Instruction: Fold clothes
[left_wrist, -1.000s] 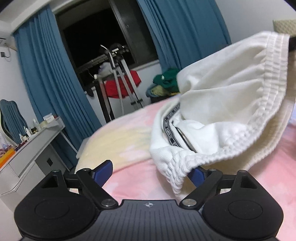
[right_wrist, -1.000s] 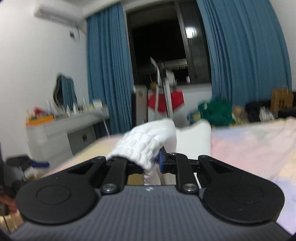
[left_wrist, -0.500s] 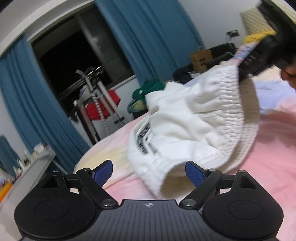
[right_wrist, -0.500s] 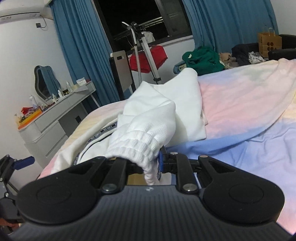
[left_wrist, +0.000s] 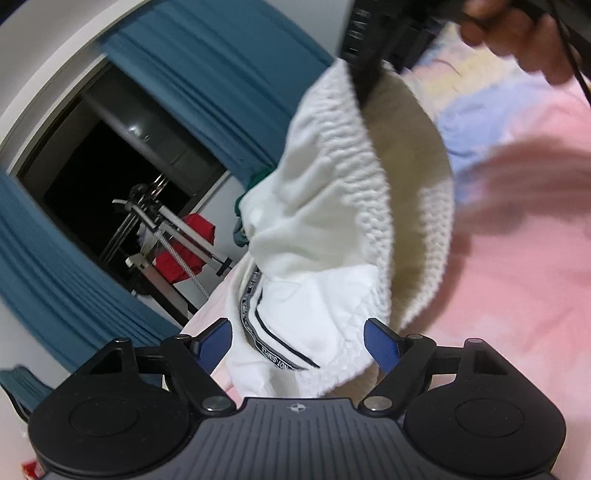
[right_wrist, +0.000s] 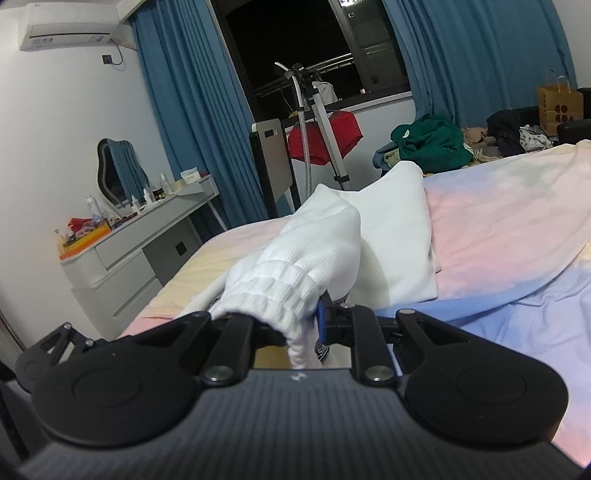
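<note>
- White garment (right_wrist: 325, 251) is held above the bed (right_wrist: 498, 240), its ribbed waistband (right_wrist: 273, 295) pinched in the nearly closed right gripper (right_wrist: 295, 321).
- Left gripper (left_wrist: 297, 341) is closing, cloth between its wide jaws (not yet pressed).
- Fabric judged soft, light, floppy; the thick waistband is best gripped.

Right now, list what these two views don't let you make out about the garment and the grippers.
- Left wrist view: motion blur smears the bedspread, and the white garment hides the bed under it.
- Left gripper: jaws closing around the hem; pad contact on the cloth is unclear.
- Right wrist view: the ribbed cuff covers the left finger of the right gripper.
- Garment's full shape: bunched, and cut off by the gripper body in both views.
</note>
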